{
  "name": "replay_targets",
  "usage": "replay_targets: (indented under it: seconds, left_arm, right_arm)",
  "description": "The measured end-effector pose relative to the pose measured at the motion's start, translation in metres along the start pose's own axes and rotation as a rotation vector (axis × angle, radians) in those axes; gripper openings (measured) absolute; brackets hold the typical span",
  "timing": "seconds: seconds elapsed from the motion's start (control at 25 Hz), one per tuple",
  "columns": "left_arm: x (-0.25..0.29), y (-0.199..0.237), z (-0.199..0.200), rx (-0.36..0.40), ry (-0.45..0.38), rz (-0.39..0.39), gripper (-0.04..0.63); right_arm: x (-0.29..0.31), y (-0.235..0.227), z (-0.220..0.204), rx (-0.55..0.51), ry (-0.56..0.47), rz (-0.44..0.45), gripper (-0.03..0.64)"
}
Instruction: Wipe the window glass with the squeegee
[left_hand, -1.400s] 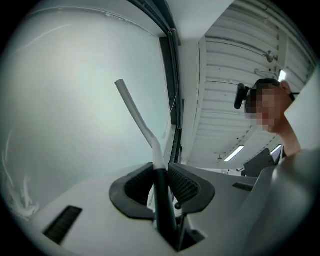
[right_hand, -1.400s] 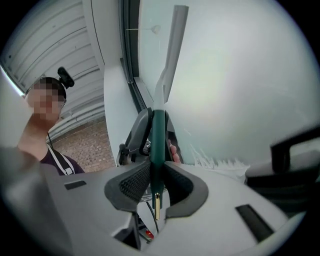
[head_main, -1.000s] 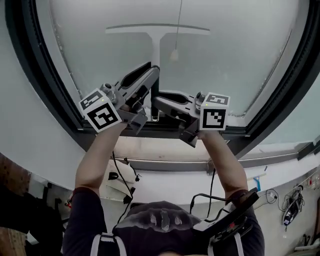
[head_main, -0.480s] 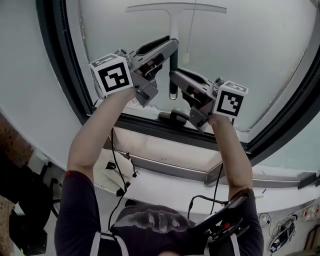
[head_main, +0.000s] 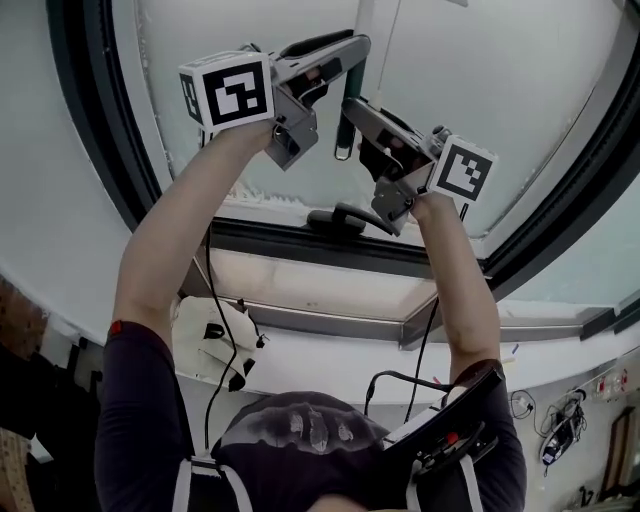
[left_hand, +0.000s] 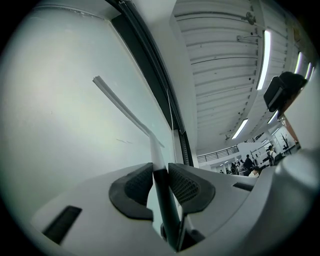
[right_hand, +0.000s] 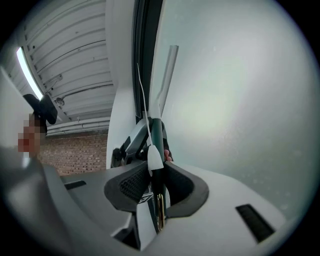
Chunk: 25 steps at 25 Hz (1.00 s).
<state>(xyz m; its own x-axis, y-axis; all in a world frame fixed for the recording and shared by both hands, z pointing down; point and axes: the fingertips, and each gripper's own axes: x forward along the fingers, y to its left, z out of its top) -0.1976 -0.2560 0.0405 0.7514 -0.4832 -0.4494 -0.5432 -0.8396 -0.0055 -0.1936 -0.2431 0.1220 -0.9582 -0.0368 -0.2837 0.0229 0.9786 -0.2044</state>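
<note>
Left gripper (head_main: 356, 45) and right gripper (head_main: 350, 105) are both clamping the squeegee (head_main: 344, 142) handle at top centre, its blade reaching up the window glass (head_main: 500, 80) past the frame's top edge; uneven pushing is likely risking a tilted blade and streaks

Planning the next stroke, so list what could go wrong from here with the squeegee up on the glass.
1. The hanging cord sits right beside the squeegee handle; it may snag in the right gripper.
2. Left gripper and right both clamp the thin handle, well below the blade, so the blade might tilt off the glass.
3. A downward stroke may hit the window latch.
</note>
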Motion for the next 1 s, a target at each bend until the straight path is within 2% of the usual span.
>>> replay_targets:
  seconds: [0.16, 0.48, 0.68, 1.0]
  left_arm:
    - [0.005, 0.005, -0.005, -0.018, 0.011, -0.018, 0.098]
    - [0.010, 0.008, -0.018, -0.005, 0.064, -0.016, 0.097]
    - [0.013, 0.010, -0.025, -0.043, 0.085, -0.030, 0.097]
    - [0.011, 0.018, -0.029, -0.078, 0.087, -0.008, 0.095]
  right_arm:
    - [-0.002, -0.010, -0.001, 0.026, -0.019, -0.033, 0.086]
    - [-0.005, -0.020, -0.007, 0.113, -0.016, -0.054, 0.087]
    - [-0.006, -0.025, -0.010, 0.139, -0.013, -0.050, 0.087]
    - [-0.006, -0.029, -0.012, 0.177, 0.005, -0.046, 0.089]
